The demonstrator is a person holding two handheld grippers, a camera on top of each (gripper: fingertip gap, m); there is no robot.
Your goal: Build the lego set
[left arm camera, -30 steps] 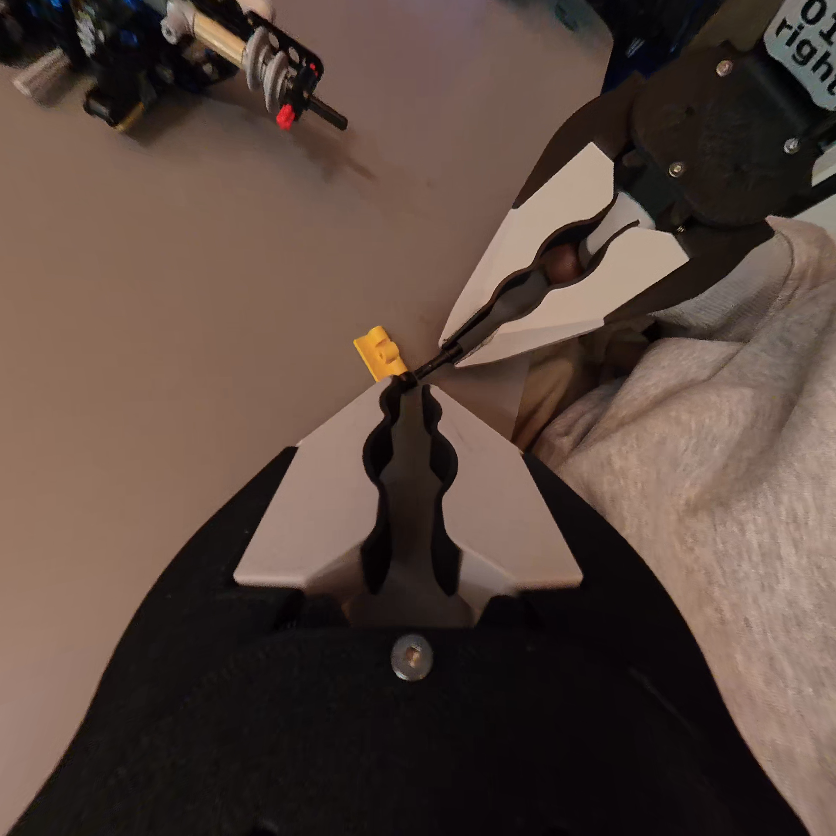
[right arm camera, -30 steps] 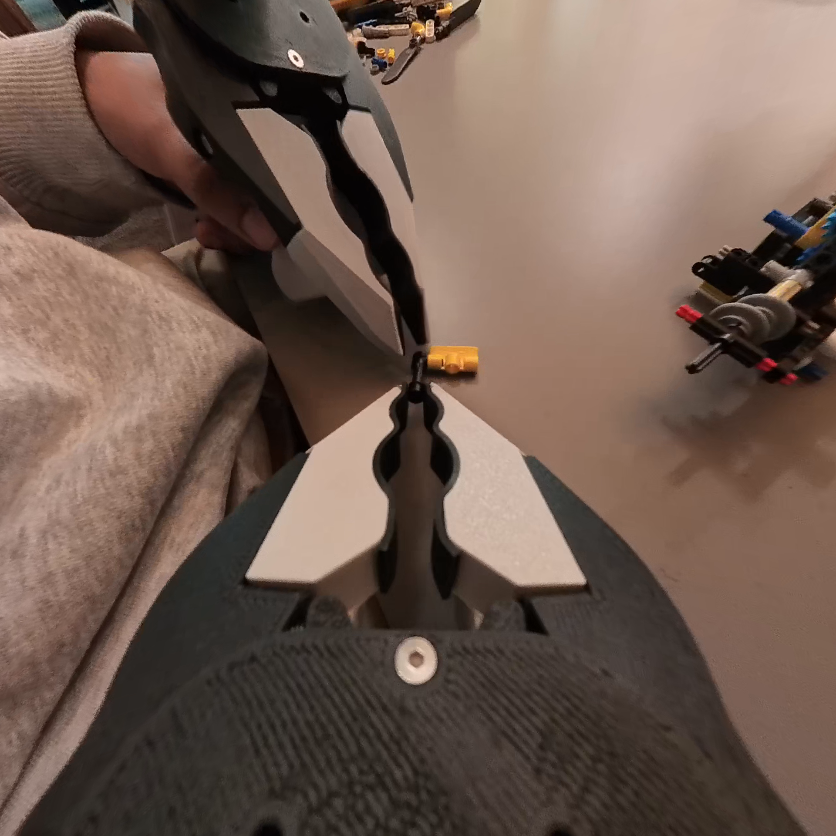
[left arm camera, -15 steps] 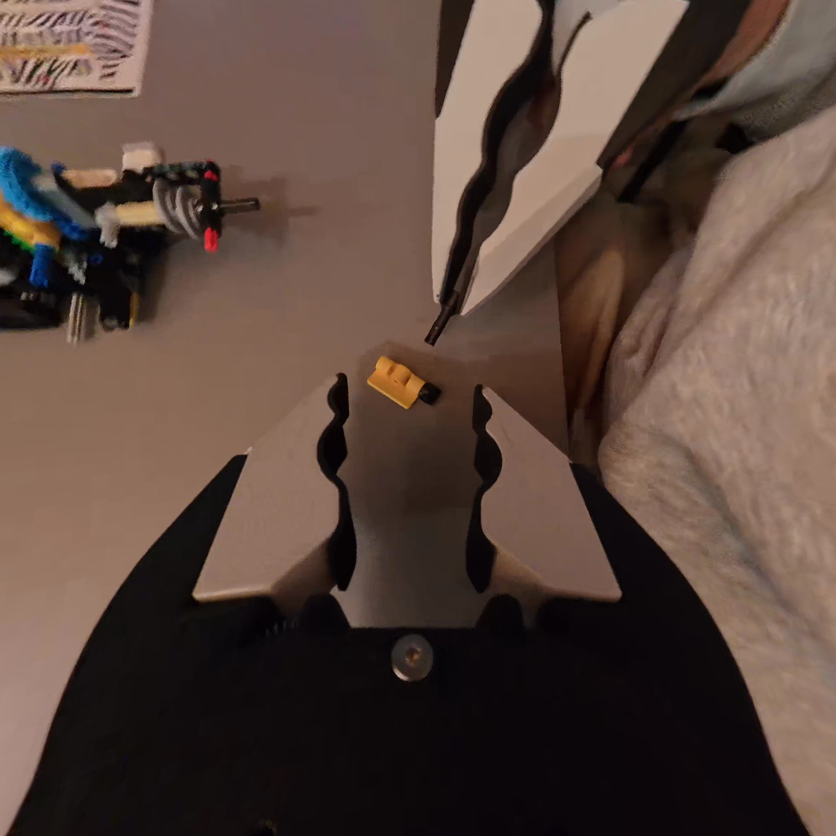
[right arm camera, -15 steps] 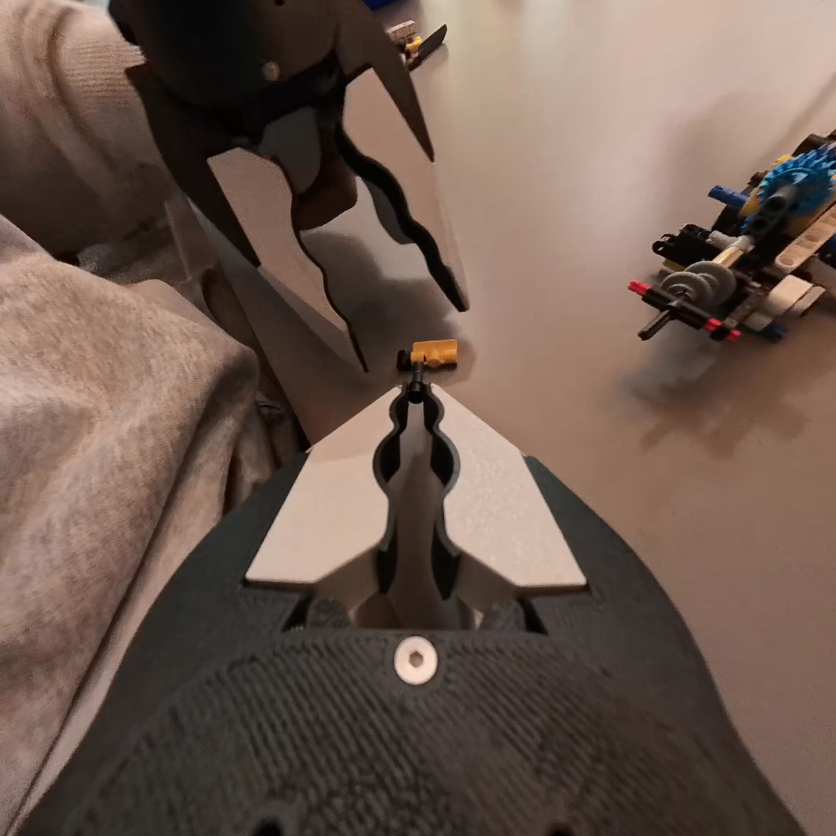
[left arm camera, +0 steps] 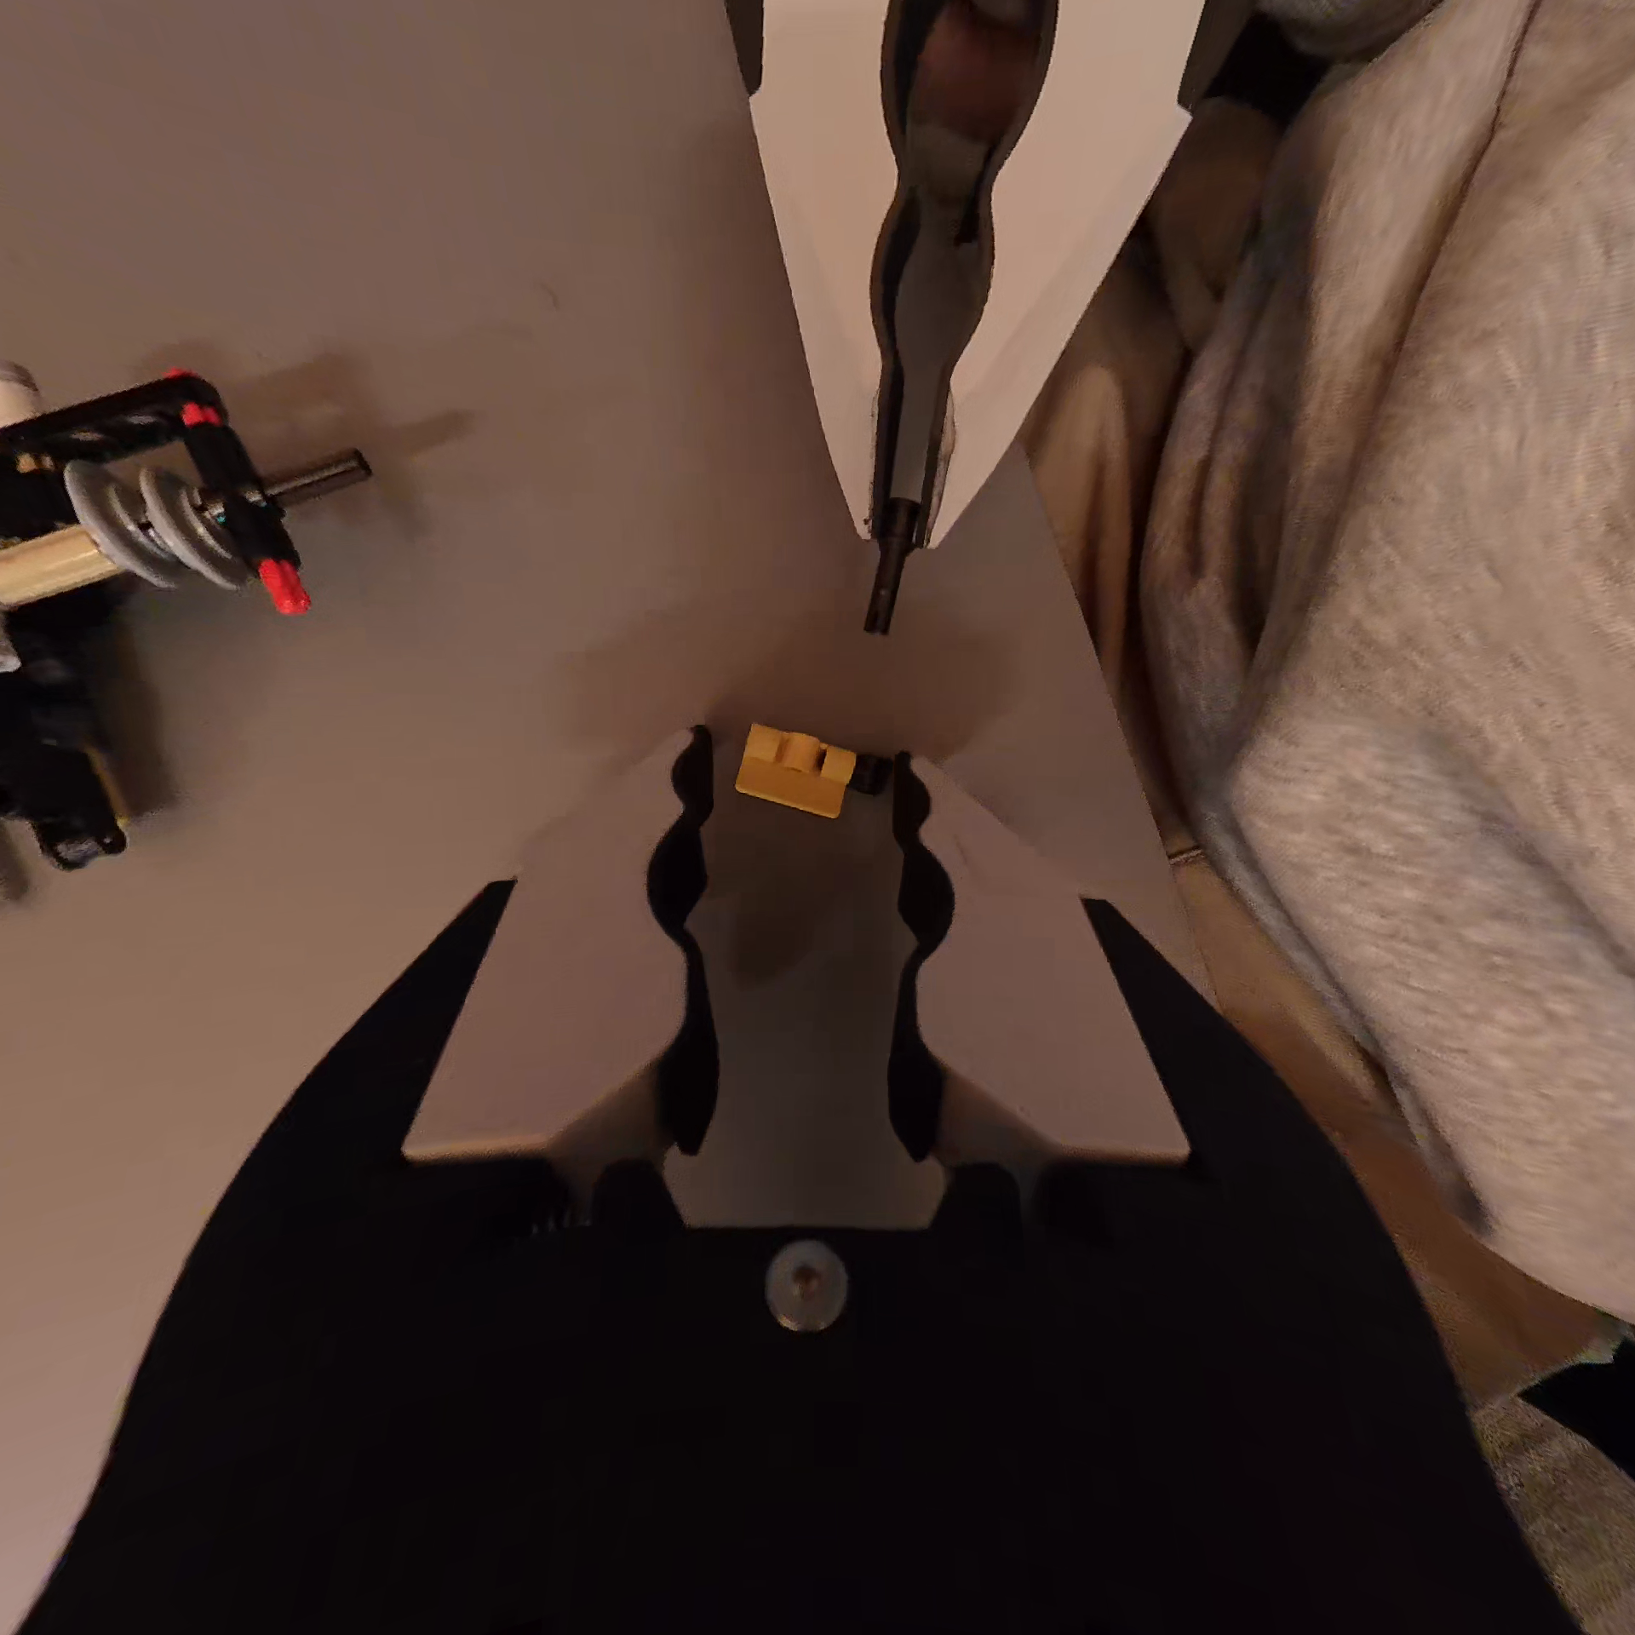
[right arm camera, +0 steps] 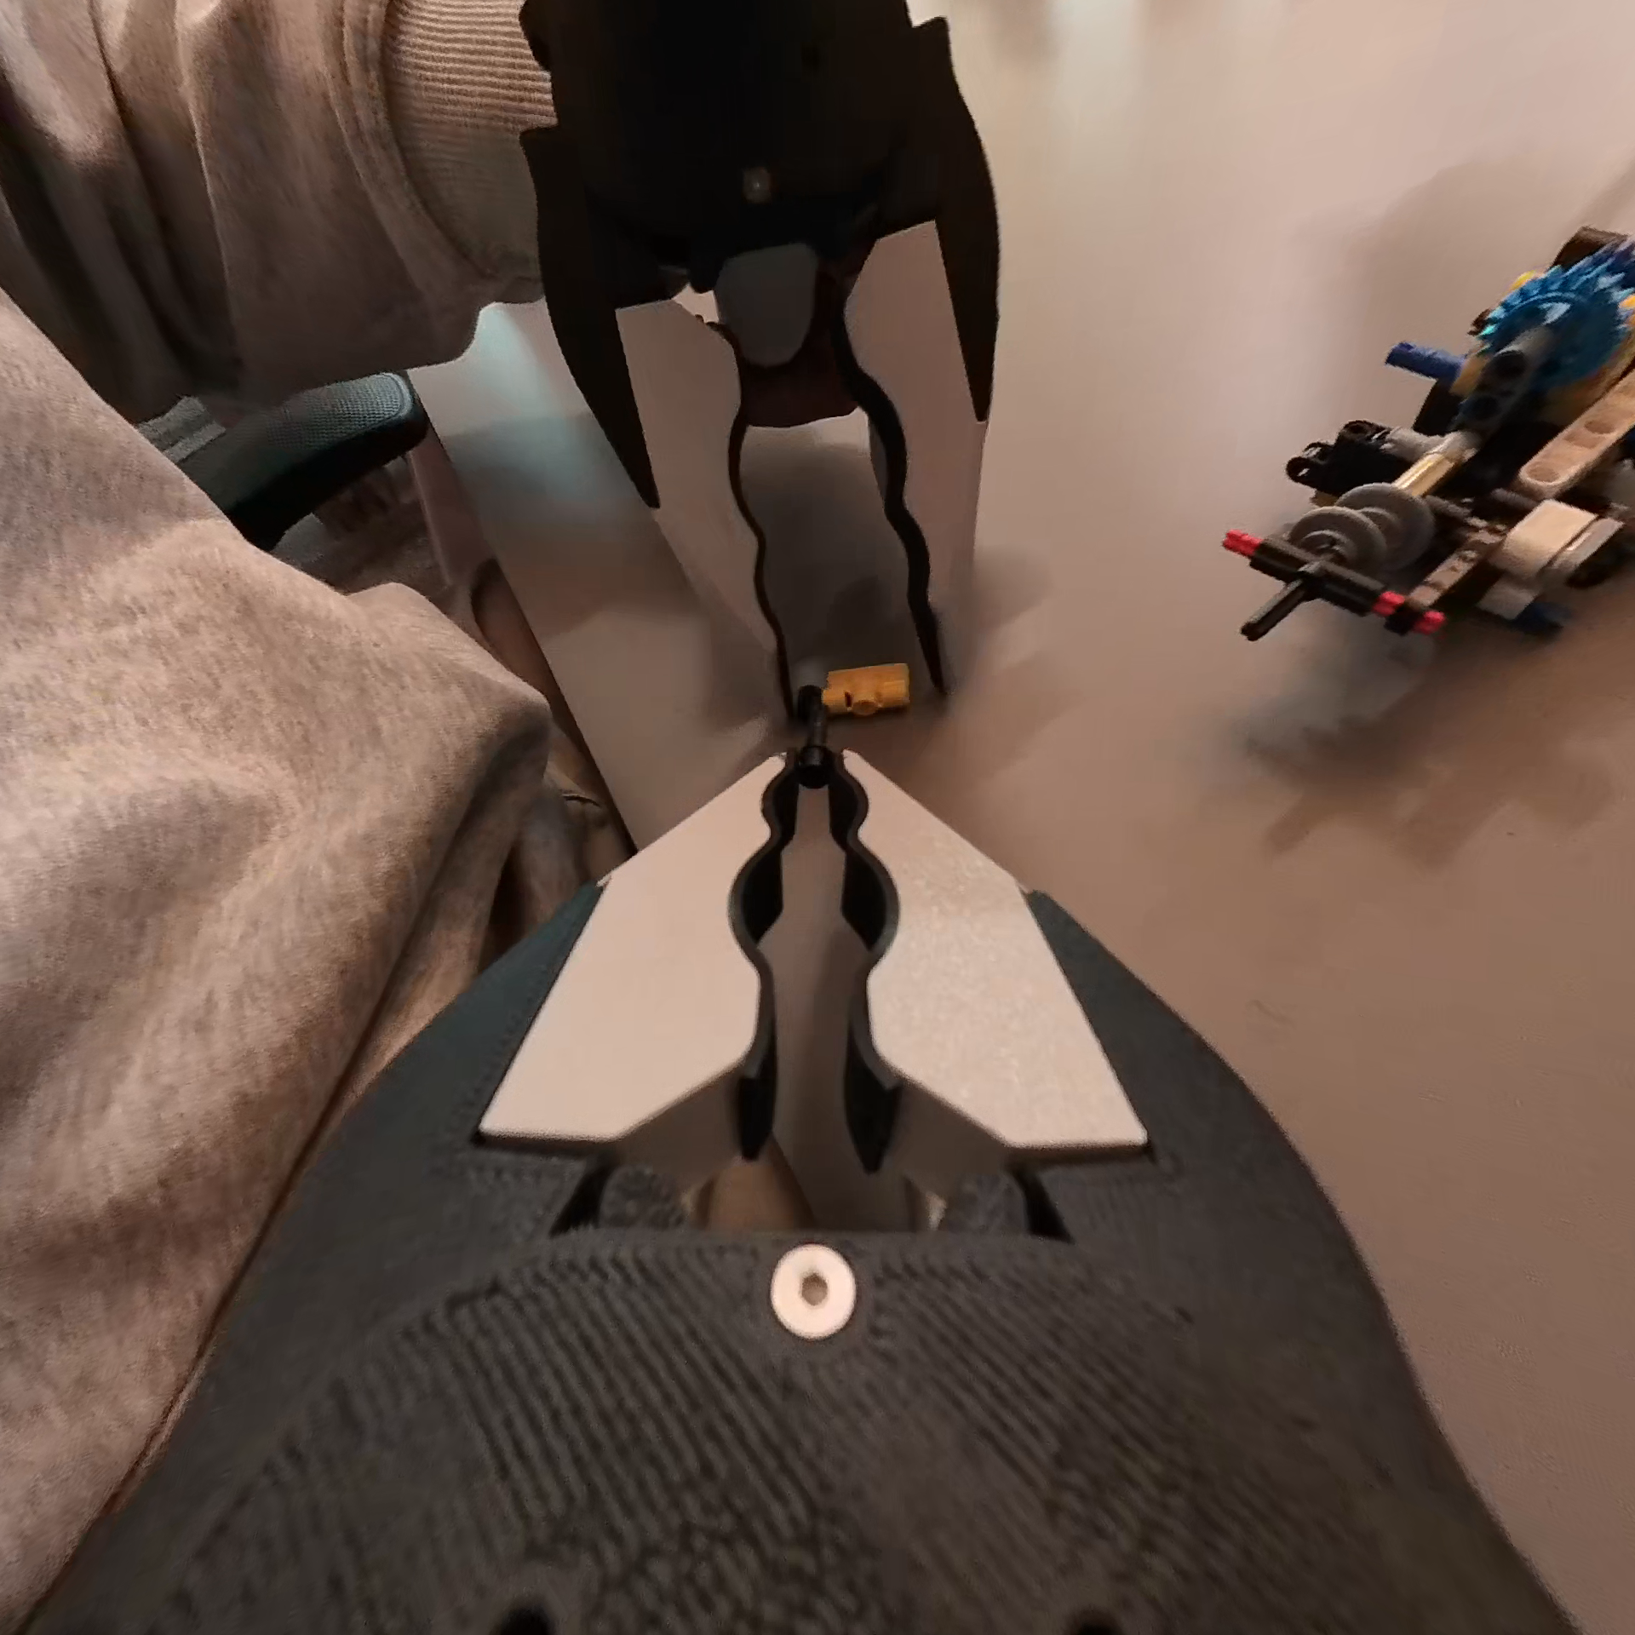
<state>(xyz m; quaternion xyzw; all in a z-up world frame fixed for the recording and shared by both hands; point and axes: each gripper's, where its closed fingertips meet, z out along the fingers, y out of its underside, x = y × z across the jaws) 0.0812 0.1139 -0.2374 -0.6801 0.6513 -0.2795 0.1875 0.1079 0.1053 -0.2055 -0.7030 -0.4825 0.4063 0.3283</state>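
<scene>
A small yellow Lego piece (left arm camera: 790,780) with a black stub at one end lies on the grey table. My left gripper (left arm camera: 801,752) is open, with its tips on either side of the piece and apart from it. In the right wrist view the left gripper (right arm camera: 858,683) comes down from above and straddles the same yellow piece (right arm camera: 865,688). My right gripper (right arm camera: 812,765) is shut on a thin black pin (right arm camera: 809,730) that sticks out of its tips. The pin (left arm camera: 885,584) points at the yellow piece from a short way off.
A part-built Lego model (right arm camera: 1460,513) with grey discs, red pins and a blue gear stands on the table; in the left wrist view the model (left arm camera: 133,531) is at the left. The table edge (left arm camera: 1115,690) and a person's grey sleeve (left arm camera: 1371,531) are close by.
My left gripper opened and let go of the yellow piece, which now lies on the table between its tips. The right gripper has drawn back with the black pin.
</scene>
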